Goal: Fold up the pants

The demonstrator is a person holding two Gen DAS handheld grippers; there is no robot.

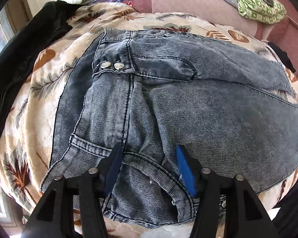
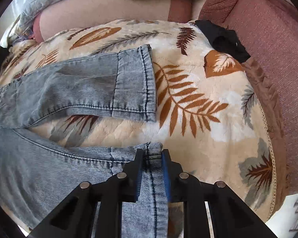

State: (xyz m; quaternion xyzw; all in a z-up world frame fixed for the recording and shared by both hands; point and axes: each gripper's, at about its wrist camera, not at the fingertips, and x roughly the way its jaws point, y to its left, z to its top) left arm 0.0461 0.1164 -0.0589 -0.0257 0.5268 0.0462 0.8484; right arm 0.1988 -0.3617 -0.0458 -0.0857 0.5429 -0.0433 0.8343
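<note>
Jeans [image 1: 168,99] lie flat on leaf-print blanket [image 1: 39,103], legs apart.

Left gripper [image 1: 149,158]: jaws about half open, straddling near waistband edge, denim between pads, not pinched. Cannot tell if pads touch cloth.

Right gripper [image 2: 152,158]: jaws narrow, pinching near leg hem [image 2: 153,148] at stitched seam. Far leg cuff [image 2: 135,83] lies ahead of it, beyond strip of bare blanket.

Step, likely: fold near half over far half. Close left on both waistband layers first. Lift both ends together, keep denim taut, land hem on far cuff, edges matched.
</note>
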